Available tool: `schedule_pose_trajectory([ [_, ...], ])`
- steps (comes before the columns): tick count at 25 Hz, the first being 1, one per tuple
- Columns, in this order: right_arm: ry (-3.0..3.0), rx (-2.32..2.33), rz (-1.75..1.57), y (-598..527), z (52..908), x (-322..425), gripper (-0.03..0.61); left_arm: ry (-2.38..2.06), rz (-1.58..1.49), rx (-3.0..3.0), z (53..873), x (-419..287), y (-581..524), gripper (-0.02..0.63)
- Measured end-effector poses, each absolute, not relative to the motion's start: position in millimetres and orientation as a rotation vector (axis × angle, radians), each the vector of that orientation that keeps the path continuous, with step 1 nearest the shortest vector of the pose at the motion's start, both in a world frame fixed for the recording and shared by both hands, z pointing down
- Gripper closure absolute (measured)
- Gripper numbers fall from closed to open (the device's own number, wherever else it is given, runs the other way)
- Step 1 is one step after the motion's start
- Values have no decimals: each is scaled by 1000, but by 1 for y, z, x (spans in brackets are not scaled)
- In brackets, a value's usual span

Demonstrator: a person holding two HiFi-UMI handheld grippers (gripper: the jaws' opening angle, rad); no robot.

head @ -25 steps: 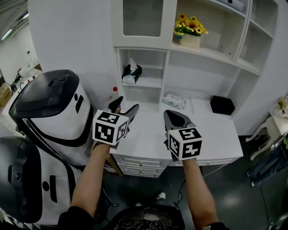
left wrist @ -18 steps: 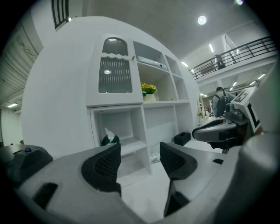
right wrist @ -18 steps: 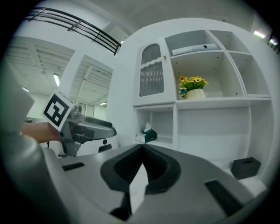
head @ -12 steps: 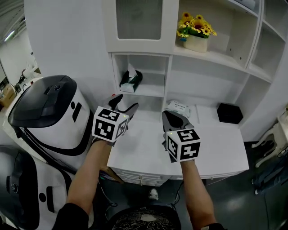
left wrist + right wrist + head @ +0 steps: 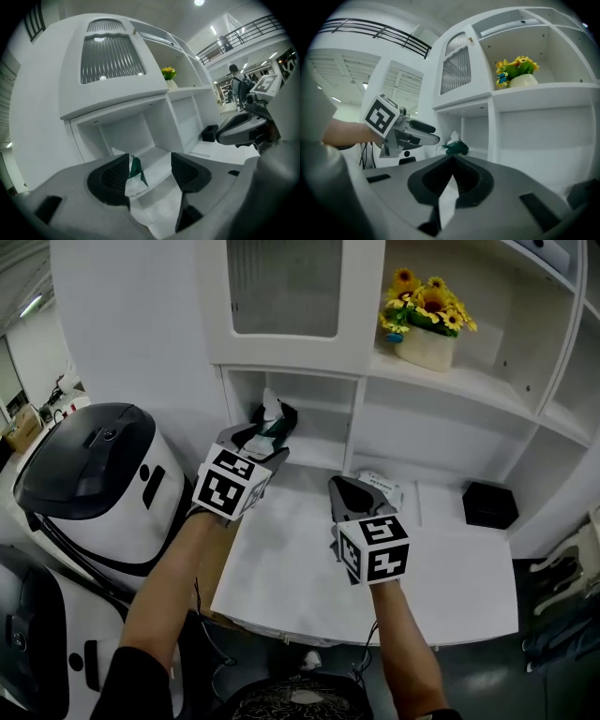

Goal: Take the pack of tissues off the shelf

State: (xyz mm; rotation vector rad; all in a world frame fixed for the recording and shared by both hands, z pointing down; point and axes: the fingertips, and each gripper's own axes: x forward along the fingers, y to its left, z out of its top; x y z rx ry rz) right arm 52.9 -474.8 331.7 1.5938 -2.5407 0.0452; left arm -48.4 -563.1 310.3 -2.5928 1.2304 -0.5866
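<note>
The pack of tissues is dark green with a white tissue poking out of its top. It stands on the low shelf of the left cubby. My left gripper is open and raised right in front of it. In the left gripper view the pack shows between the jaws, close to the left pad, and I see no contact. My right gripper is shut and empty, hovering over the white desk. From the right gripper view the pack lies farther back, with the left gripper beside it.
A flat white wipes pack and a black box lie on the desk. A pot of sunflowers stands on the upper shelf. A ribbed glass cabinet door is above the cubby. Large white and black machines stand at the left.
My left gripper has risen and gone forward from over the desk to the cubby, up to the tissue pack. The view has drawn closer to the shelves. The right gripper has stayed low.
</note>
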Motion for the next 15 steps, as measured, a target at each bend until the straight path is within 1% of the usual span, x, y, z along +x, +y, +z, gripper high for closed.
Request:
schedule_pose_trajectory([
  [7, -2577, 1517, 24, -503, 333, 54, 574, 1168, -691, -2544, 319, -31, -607, 331],
  [15, -2607, 1455, 26, -528, 338, 63, 574, 1133, -973, -2442, 355, -33, -648, 333],
])
